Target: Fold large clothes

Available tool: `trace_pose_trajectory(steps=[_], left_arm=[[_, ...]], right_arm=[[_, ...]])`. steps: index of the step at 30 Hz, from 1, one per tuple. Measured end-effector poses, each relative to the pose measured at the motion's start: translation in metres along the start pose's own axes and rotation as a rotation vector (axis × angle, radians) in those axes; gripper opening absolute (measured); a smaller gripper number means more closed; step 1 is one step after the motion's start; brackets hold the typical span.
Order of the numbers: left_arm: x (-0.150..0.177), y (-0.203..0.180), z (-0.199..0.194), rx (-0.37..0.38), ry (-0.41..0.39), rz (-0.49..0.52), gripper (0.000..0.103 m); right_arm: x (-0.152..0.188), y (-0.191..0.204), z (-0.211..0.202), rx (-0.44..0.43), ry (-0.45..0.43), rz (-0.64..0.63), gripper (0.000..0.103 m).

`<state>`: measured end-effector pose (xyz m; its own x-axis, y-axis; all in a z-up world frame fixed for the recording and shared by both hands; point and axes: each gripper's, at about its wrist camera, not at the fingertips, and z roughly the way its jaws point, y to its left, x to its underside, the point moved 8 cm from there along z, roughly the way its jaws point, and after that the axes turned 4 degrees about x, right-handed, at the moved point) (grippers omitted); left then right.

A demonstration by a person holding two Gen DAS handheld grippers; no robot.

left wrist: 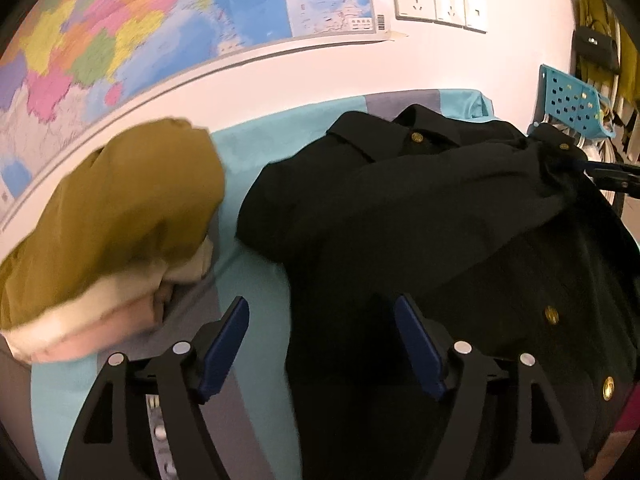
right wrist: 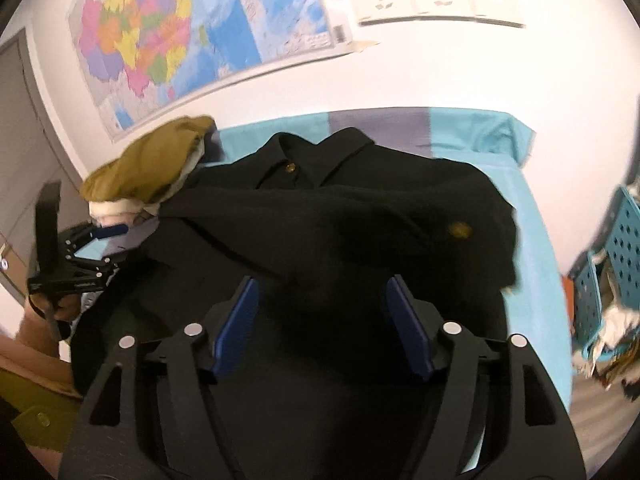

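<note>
A black collared coat with gold buttons [left wrist: 420, 220] lies spread on the teal and grey striped sheet [left wrist: 256, 152]; it also shows in the right wrist view [right wrist: 340, 208]. My left gripper [left wrist: 320, 344] is open and empty, hovering over the coat's left edge. My right gripper [right wrist: 320, 320] is open and empty above the coat's middle, under a folded-over sleeve. The right gripper shows at the coat's right edge in the left wrist view [left wrist: 600, 172]. The left gripper shows at the coat's left in the right wrist view [right wrist: 100, 240].
A stack of folded clothes, olive on top [left wrist: 116, 208], lies left of the coat [right wrist: 152, 164]. A blue perforated basket [left wrist: 572, 100] with clothes stands at the right [right wrist: 608, 280]. A wall map [left wrist: 140, 40] and sockets [left wrist: 436, 0] are behind.
</note>
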<state>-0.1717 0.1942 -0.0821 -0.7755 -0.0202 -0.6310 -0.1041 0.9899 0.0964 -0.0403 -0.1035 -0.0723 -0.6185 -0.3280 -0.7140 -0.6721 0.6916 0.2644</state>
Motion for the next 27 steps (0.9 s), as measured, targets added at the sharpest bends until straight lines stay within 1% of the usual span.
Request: trace_pose_trajectory(steps=[3, 6, 8, 10, 12, 14, 17, 19, 21, 23, 26, 27], left_arm=[[0.022, 0.010, -0.011, -0.009, 0.011, -0.022, 0.075], [0.043, 0.015, -0.022, 0.042, 0.021, -0.055, 0.079], [0.057, 0.018, -0.029, 0.079, 0.033, -0.085, 0.080], [0.077, 0.018, -0.036, 0.146, 0.051, -0.123, 0.082], [0.092, 0.018, -0.039, 0.181, 0.071, -0.150, 0.082], [0.107, 0.016, -0.043, 0.235, 0.089, -0.188, 0.082], [0.119, 0.011, -0.050, 0.307, 0.092, -0.231, 0.082], [0.125, 0.006, -0.053, 0.361, 0.099, -0.248, 0.083], [0.128, 0.001, -0.057, 0.408, 0.098, -0.250, 0.084], [0.131, -0.007, -0.062, 0.474, 0.104, -0.236, 0.086], [0.137, -0.022, -0.070, 0.565, 0.115, -0.208, 0.088], [0.136, -0.025, -0.068, 0.581, 0.113, -0.197, 0.091]], right_arm=[[0.020, -0.011, -0.021, -0.020, 0.002, 0.064, 0.073], [0.045, -0.024, -0.039, 0.017, 0.015, 0.098, 0.076], [0.058, -0.033, -0.048, 0.016, 0.016, 0.137, 0.078], [0.072, -0.043, -0.057, 0.030, 0.011, 0.163, 0.080], [0.088, -0.053, -0.062, 0.037, 0.024, 0.200, 0.084], [0.104, -0.061, -0.062, 0.023, 0.053, 0.236, 0.085], [0.125, -0.060, -0.059, -0.012, 0.094, 0.254, 0.086], [0.130, -0.058, -0.063, -0.035, 0.073, 0.255, 0.088], [0.132, -0.057, -0.067, -0.056, 0.062, 0.268, 0.089], [0.134, -0.052, -0.068, -0.077, 0.062, 0.252, 0.089], [0.138, -0.046, -0.068, -0.077, 0.064, 0.216, 0.091], [0.137, -0.046, -0.067, -0.084, 0.058, 0.218, 0.091]])
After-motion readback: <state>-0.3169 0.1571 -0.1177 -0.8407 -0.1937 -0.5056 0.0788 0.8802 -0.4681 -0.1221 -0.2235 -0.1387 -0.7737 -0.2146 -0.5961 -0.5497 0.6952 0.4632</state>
